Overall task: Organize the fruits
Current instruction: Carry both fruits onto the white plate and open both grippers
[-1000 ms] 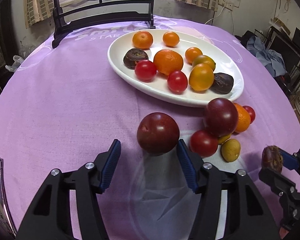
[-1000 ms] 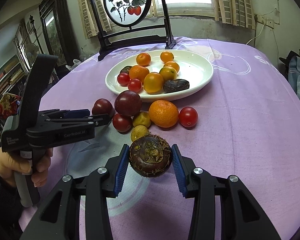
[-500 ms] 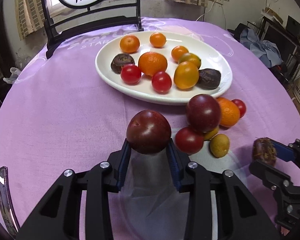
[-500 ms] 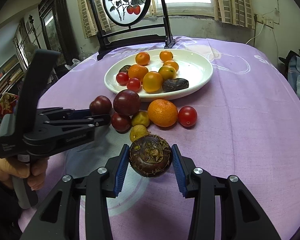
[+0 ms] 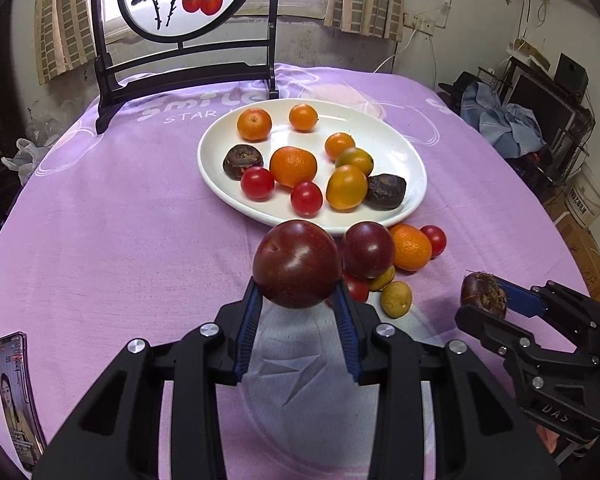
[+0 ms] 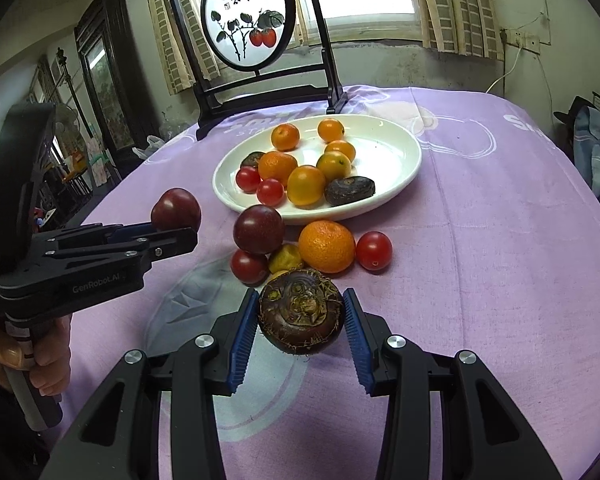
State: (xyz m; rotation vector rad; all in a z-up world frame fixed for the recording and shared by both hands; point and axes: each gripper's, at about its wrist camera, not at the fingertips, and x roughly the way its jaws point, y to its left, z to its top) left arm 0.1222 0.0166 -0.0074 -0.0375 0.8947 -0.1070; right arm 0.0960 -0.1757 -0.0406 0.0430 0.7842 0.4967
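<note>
Clamping a plum (image 5: 298, 264), the left tool (image 5: 298, 300) hides fruit behind; right tool (image 6: 300, 318) grips a water chestnut (image 6: 301, 318)

Both grippers are matte black with silver screws, ribbed blue fingers (image 6: 242, 336) and white "GenRobot.AI" lettering.

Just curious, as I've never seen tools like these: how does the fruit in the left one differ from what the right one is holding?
The plum in the left gripper is smooth, glossy and dark red; the water chestnut in the right gripper is dull brown, rough and hairy. The plum is round, the water chestnut flatter, with a crinkled top. Both are clamped between blue jaws, clear of the purple tablecloth.
</note>
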